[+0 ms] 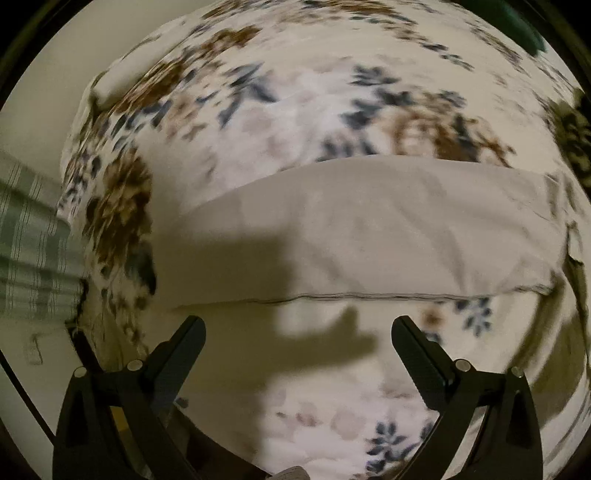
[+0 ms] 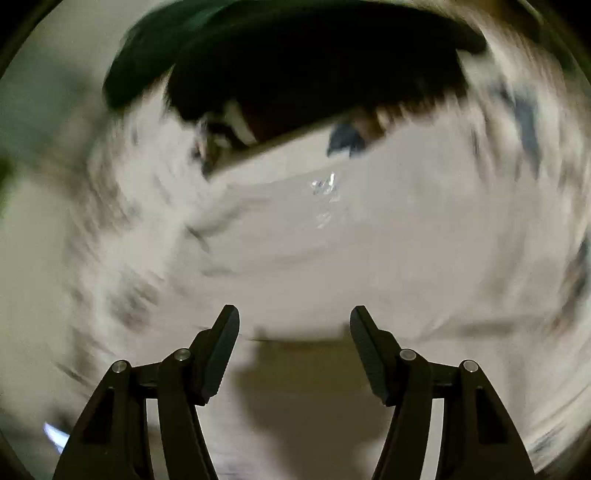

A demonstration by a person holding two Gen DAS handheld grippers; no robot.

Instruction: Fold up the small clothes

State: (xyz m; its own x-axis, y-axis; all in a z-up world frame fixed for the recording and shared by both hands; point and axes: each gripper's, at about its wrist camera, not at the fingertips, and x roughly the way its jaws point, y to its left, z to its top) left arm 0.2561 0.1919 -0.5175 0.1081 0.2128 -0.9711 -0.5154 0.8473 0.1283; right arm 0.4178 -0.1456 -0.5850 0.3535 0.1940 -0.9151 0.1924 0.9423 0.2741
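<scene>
A pale beige garment (image 1: 369, 229) lies flat as a wide folded band on a floral bedspread (image 1: 280, 96). Its hemmed near edge runs just beyond my left gripper (image 1: 297, 325), which is open, empty and above the cloth. In the blurred right wrist view the same pale garment (image 2: 351, 251) fills the middle, with a small shiny patch (image 2: 325, 188) on it. My right gripper (image 2: 293, 314) is open and empty, just short of the garment's near edge.
A green striped cloth (image 1: 29, 240) lies at the left beside the bedspread. A dark green item (image 2: 258, 48) sits at the far side; it also shows at the top right of the left wrist view (image 1: 532, 33). Gripper shadows fall on the bedspread.
</scene>
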